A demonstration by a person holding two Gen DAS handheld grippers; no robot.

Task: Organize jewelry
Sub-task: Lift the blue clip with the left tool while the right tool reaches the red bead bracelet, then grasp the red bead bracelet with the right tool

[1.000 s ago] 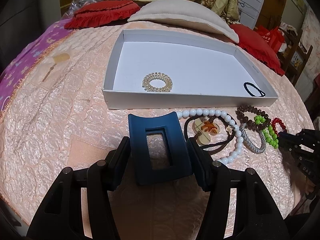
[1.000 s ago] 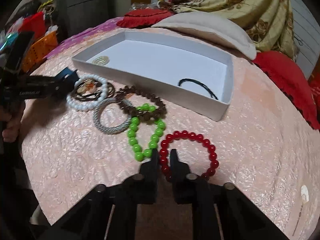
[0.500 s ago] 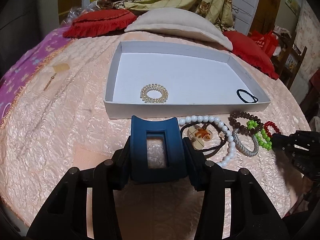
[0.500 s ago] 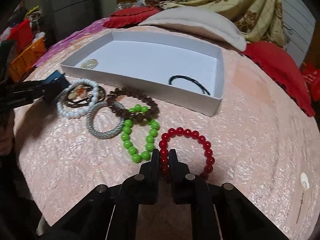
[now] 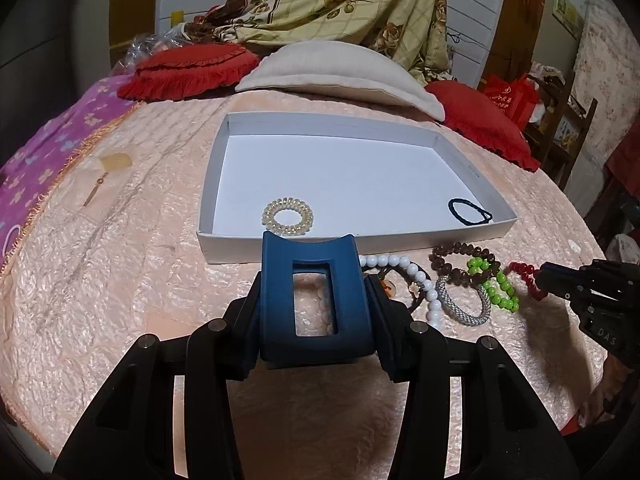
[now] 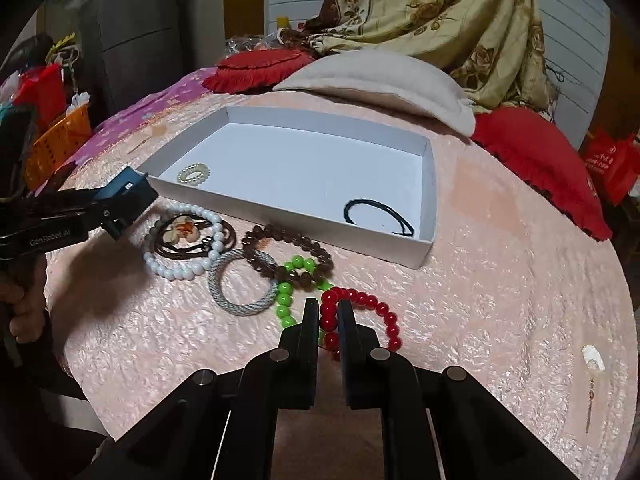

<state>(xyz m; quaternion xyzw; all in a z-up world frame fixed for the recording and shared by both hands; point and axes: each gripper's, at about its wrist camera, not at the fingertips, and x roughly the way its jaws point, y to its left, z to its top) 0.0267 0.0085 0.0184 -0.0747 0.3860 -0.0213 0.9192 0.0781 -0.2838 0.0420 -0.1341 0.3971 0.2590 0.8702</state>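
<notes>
Left tool (image 5: pixel 316 300) is clamping the blue hair claw (image 5: pixel 316 300) near the white tray (image 5: pixel 280 246), right tool (image 6: pixel 329 320) is pinching the red bracelet (image 6: pixel 362 316) on the bed; lift both clear of neighbours, over the wall.

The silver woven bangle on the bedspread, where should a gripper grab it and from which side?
Grip the silver woven bangle on its near-left arc, coming from above with one finger inside the ring. It lies flat, and that arc is bare, whereas the far-right side runs under the brown bead bracelet and meets the green bead bracelet.
</notes>
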